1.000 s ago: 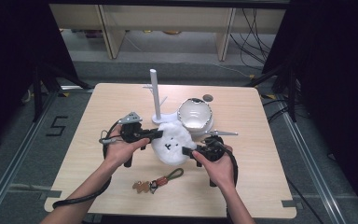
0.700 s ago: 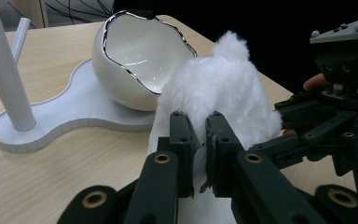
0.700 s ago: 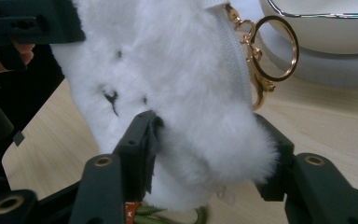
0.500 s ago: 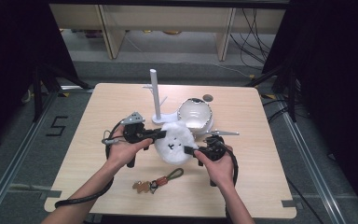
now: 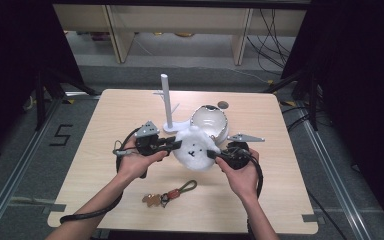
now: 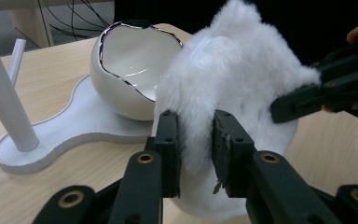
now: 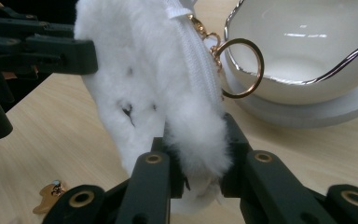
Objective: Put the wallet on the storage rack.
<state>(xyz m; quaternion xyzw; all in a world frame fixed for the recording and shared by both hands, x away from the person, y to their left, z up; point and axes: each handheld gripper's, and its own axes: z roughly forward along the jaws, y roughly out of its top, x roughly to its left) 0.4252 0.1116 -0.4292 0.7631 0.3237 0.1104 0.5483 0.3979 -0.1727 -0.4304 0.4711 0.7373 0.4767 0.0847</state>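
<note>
A white fluffy pouch (image 5: 196, 148) with a small face is held up between both grippers over the table's middle. My left gripper (image 5: 174, 145) is shut on the pouch's left edge (image 6: 200, 140); my right gripper (image 5: 215, 155) is shut on its right edge (image 7: 193, 135). The zipper with a gold ring pull (image 7: 240, 67) runs along the top of the pouch. Just behind the pouch sits a white egg-shaped bowl (image 5: 210, 120) with a silver rim.
The bowl (image 6: 130, 60) rests on a white stand base (image 6: 70, 130) with an upright post (image 5: 166, 100). A keychain with a brown charm and green strap (image 5: 170, 194) lies near the front edge. A small dark disc (image 5: 223, 105) lies behind the bowl.
Both grippers and the pouch have shifted slightly toward the bowl; the hold on the pouch is unchanged.
</note>
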